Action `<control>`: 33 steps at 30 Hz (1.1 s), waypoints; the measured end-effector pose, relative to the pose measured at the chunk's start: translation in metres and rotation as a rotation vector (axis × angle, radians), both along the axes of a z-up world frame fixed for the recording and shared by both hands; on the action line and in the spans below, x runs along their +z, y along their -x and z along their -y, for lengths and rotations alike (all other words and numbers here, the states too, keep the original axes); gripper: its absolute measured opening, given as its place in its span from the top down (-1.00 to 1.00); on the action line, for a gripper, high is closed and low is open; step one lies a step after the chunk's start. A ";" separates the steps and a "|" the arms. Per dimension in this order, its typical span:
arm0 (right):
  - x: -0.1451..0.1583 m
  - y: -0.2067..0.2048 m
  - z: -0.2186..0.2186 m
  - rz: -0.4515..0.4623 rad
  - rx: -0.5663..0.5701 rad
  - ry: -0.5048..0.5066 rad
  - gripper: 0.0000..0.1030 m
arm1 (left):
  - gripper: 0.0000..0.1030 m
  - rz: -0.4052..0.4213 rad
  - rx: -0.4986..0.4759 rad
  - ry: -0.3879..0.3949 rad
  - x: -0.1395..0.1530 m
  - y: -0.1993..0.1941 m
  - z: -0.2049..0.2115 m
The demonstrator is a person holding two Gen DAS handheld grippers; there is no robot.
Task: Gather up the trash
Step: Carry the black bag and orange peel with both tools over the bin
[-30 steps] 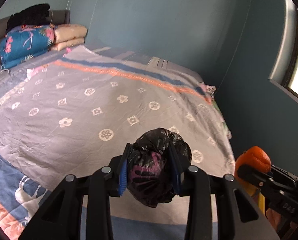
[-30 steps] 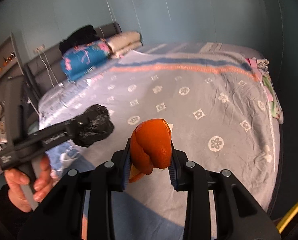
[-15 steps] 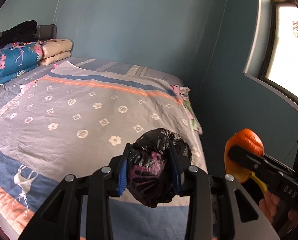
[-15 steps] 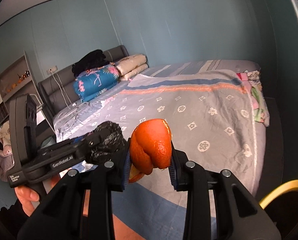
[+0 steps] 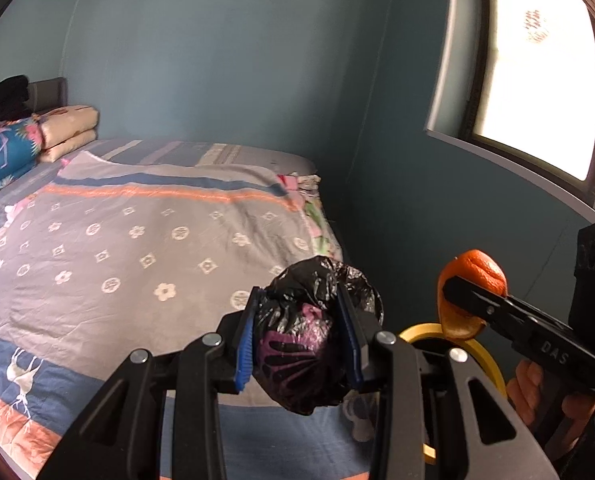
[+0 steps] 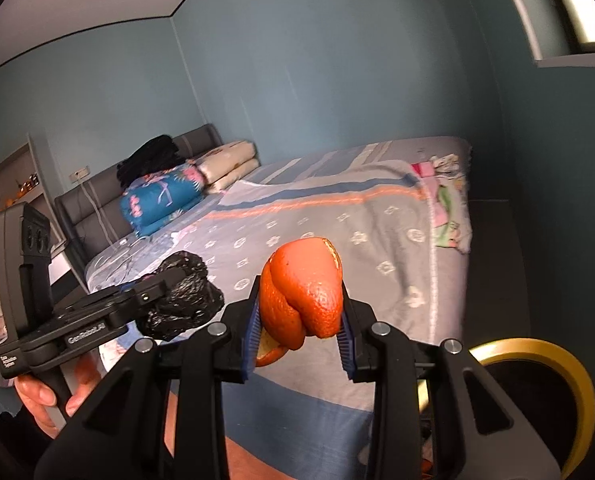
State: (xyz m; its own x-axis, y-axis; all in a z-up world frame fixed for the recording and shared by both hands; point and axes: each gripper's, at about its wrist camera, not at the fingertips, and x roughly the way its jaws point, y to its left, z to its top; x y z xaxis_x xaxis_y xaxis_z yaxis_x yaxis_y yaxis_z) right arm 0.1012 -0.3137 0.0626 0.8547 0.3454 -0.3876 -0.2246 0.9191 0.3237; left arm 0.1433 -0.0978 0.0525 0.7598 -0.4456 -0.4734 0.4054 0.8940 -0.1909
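Note:
My left gripper point(image 5: 300, 334) is shut on a crumpled black plastic bag point(image 5: 309, 344), with its blue pads pressed into both sides. My right gripper point(image 6: 301, 320) is shut on a piece of orange peel point(image 6: 303, 290). Each gripper shows in the other view: the right one with the orange peel point(image 5: 473, 280) at the right, the left one with the black plastic bag point(image 6: 185, 300) at the left. A bin with a yellow rim point(image 6: 553, 360) stands on the floor beside the bed, below and right of both grippers. That yellow rim point(image 5: 483, 354) is partly hidden behind the fingers.
A bed with a grey patterned quilt point(image 5: 137, 248) fills the left. Folded bedding point(image 6: 165, 196) is stacked at its headboard. A blue-green wall lies behind, a window point(image 5: 537, 80) sits upper right, and a narrow dark floor strip point(image 6: 493, 260) runs between bed and wall.
Both grippers have moved up and rightward along the bed toward its foot, still holding the bag and the peel. The yellow-rimmed bin and the window have come into view.

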 end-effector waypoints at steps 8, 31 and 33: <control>-0.005 0.023 0.050 0.005 -0.085 -0.014 0.39 | 0.35 0.015 -0.063 -0.045 0.004 0.012 0.045; -0.081 0.038 0.162 -0.252 -0.326 -0.101 0.38 | 0.34 -0.185 -0.290 -0.113 -0.088 -0.010 0.170; -0.088 0.032 0.165 -0.263 -0.330 -0.114 0.38 | 0.33 -0.215 -0.308 -0.115 -0.098 -0.015 0.178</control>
